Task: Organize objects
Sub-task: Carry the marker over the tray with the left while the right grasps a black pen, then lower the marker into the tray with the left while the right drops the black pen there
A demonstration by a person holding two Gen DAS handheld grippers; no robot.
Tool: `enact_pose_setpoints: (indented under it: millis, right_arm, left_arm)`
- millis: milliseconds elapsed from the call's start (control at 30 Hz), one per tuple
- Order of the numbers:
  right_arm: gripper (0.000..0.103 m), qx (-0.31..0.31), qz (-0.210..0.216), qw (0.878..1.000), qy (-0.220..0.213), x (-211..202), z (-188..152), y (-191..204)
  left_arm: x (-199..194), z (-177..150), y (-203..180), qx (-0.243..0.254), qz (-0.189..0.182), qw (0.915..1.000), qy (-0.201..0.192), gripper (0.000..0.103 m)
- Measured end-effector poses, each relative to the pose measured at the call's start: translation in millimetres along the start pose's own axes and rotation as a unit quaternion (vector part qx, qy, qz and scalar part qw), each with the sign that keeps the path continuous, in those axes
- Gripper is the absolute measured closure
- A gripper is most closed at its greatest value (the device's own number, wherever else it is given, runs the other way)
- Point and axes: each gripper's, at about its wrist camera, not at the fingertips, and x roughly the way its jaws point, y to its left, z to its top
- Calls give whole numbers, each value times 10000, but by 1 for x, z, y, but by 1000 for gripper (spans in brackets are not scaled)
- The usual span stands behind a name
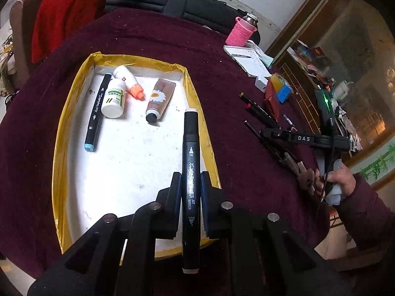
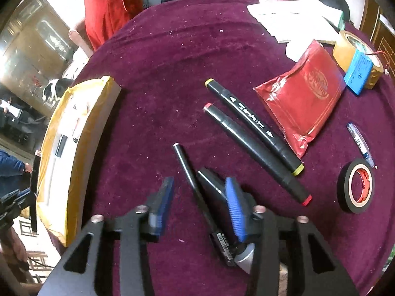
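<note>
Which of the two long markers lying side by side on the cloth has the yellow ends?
The marker nearer the red packet, with white print on its barrel. The plain one beside it has red ends.

Black angular frames with silver screw heads carry each tool [image 1: 190,185]; blue ribbed pads [image 2: 235,207] line the right tool [image 2: 197,194]. A maroon sleeve [image 1: 363,204] covers the wrist.

The right tool's [image 2: 197,197] finger hides part of a black marker [image 2: 209,185]; its barcode print is unreadable.
</note>
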Motion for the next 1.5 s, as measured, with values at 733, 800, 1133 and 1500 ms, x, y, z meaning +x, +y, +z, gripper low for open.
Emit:
enact_pose_setpoints:
  millis: [733,800,1133,1500]
  right_arm:
    - [96,808,1243,9887,209,3,-18,24]
    - [96,1070,1684,9798,112,-3,-19,28]
    - [96,1317,1923,9724,-81,-11,-2,51]
    - [94,902,1854,9783,-217,-29,17,107]
  left_arm:
    - [-20,9,40,-157,265,9995,-82,91]
    - [-19,10,40,-135,276,9995,-57,91]
    - [-15,21,45,8,30,9999,-108,91]
    - [19,48,57,296,149,9990,290,91]
